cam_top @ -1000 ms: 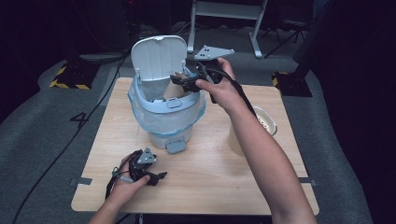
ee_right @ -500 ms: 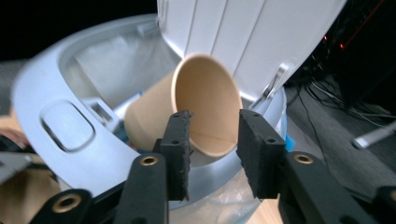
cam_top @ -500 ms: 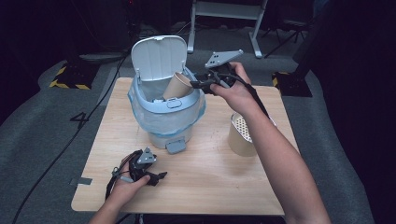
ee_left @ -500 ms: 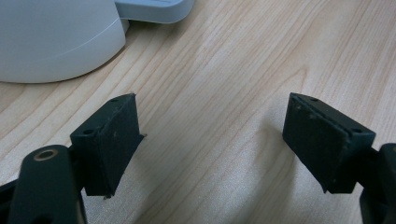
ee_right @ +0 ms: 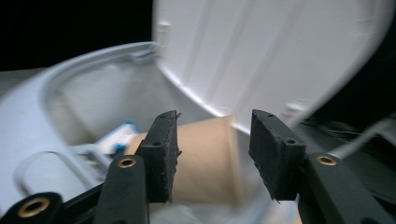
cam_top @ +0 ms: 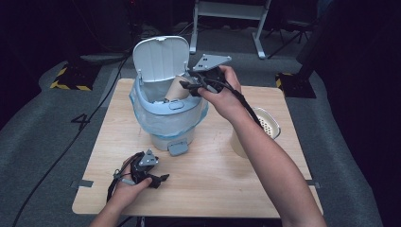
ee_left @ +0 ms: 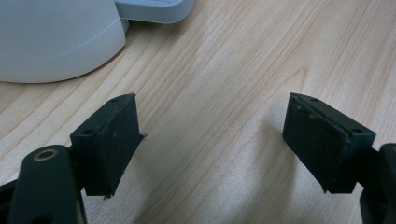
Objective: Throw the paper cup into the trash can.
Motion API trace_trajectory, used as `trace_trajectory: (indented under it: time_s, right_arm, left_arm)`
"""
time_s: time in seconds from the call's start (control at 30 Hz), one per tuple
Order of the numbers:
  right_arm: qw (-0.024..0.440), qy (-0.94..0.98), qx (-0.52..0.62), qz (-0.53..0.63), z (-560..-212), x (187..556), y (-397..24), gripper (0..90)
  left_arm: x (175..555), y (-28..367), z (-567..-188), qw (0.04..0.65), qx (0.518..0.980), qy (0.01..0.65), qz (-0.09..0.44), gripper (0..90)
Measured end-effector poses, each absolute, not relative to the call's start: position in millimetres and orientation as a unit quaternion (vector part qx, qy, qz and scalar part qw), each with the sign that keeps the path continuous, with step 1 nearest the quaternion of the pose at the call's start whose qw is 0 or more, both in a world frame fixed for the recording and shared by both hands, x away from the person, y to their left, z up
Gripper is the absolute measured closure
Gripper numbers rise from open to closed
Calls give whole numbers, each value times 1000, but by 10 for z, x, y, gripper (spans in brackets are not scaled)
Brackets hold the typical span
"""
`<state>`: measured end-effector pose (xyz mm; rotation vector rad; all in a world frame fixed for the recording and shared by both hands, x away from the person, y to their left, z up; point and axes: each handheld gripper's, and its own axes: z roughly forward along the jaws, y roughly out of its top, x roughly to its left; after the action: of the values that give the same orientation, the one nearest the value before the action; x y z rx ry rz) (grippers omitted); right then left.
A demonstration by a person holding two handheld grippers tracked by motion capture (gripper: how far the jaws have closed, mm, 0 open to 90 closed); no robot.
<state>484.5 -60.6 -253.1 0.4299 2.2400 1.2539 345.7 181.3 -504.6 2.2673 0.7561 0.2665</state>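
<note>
A light blue pedal bin [cam_top: 165, 118] with a clear liner stands on the wooden table [cam_top: 265, 189], its white lid [cam_top: 161, 56] raised. A tan paper cup [cam_top: 176, 87] leans inside it. My right gripper [cam_top: 186, 85] hovers at the bin's right rim, pointing in. In the right gripper view the cup [ee_right: 205, 172] lies beyond the right gripper [ee_right: 215, 126], whose jaws stand apart and clear of the cup, under the lid [ee_right: 280, 51]. My left gripper [cam_top: 161, 179] rests on the table in front of the bin. In its own view the left gripper [ee_left: 212, 140] is open and empty.
A second tan cup with a white perforated top [cam_top: 265, 125] stands right of the bin, behind my right forearm. The bin's pedal [cam_top: 177, 147] juts toward the left gripper, and the bin's base [ee_left: 46, 37] is close ahead of it. Dark floor surrounds the table.
My right hand has shifted slightly to the right at the bin's rim, so more of the cup inside shows. The left gripper has stayed put.
</note>
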Motion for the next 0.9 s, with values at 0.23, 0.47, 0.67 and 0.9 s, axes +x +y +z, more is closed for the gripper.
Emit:
trace_trajectory:
  time_s: [0.23,0.47,0.67,0.9]
  right_arm:
    - [269,820,171,476,-2430,4812,-920,487]
    - [223,830,175,481,-2373,4633,-1406,466]
    - [195,833,191,482,-2363,4487,-1881,438]
    - [175,827,221,486,-2449,4372,-2352,387]
  left_arm:
    - [3457,1812,-5046,360,880,294,101,188]
    - [3471,1846,-5043,359,879,296,107,186]
    - [3460,1977,-5040,357,878,300,111,187]
    - [3435,2101,-5041,355,872,316,118,187]
